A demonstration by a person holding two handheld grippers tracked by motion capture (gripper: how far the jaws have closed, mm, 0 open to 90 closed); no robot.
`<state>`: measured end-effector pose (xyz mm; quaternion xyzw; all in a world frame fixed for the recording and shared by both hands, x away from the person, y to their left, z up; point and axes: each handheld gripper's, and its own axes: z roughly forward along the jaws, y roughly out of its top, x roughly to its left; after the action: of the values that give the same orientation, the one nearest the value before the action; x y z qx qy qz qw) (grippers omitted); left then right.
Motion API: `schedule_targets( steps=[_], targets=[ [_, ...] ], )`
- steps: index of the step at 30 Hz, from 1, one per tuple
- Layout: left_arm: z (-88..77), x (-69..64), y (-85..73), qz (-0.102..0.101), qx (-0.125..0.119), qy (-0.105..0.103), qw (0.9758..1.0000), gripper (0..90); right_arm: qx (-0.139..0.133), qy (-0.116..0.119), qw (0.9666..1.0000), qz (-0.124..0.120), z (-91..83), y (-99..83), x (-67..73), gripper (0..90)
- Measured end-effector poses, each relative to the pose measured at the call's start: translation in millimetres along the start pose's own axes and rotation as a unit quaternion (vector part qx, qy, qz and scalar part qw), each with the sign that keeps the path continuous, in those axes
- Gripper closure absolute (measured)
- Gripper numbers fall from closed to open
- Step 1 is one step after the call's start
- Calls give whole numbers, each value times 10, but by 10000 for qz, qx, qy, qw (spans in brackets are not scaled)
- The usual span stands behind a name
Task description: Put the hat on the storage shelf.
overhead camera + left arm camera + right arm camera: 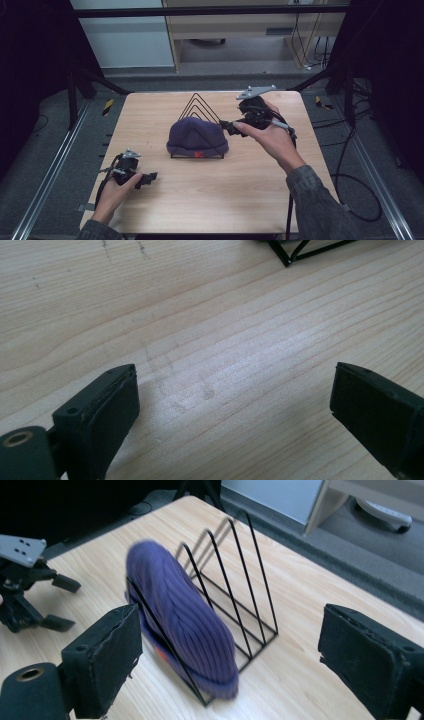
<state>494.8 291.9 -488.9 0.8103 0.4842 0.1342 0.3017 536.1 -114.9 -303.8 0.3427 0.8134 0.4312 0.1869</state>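
On the pale wooden table (210, 200), a black wire rack of triangular dividers (235, 580) holds a purple ribbed knit beanie (196, 136), slotted into its front section. The beanie is judged soft, light and floppy (best pinched at the thick folded brim). The right gripper (226, 126) is held beside it with jaws spread and empty; the left gripper (149, 178), near the table's front-left, is likewise spread.

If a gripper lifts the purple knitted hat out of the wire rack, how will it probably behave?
The purple knitted hat looks soft and ribbed, so it will probably sag and fold, not stay stiff. It seems light. Its knit may catch on the thin wire rack, which could slide or tip on the smooth table.
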Motion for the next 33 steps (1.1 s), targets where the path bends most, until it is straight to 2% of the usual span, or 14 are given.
schedule_targets(
  steps=[4,10,11,14,20,22,24,26,33],
  targets=[
    [34,-7,-11,43,81,2,10000,50,50,-71,9999,126,-70,-214,-94,104],
    [42,-17,-18,98,69,48,9999,42,147,-181,9992,319,-150,-547,-212,110],
    [42,-17,-18,98,69,48,9999,40,147,-181,9992,319,-150,-547,-212,110],
    [55,-40,-28,235,78,97,9996,26,227,-190,9986,434,-156,-751,-245,112],
    [77,-75,-40,459,111,224,9986,17,441,-196,9970,608,-88,-1143,-253,119],
    [85,-83,-43,451,100,220,9987,0,572,-166,9956,730,-32,-1315,-244,124],
    [85,-82,-44,456,95,214,9987,0,598,-159,9953,748,-18,-1358,-244,125],
    [85,-83,-50,454,76,210,9987,0,698,-143,9938,848,36,-1510,-236,138],
    [89,-97,-58,422,40,258,9988,0,809,-140,9915,1012,129,-1767,-220,131]
  ],
)
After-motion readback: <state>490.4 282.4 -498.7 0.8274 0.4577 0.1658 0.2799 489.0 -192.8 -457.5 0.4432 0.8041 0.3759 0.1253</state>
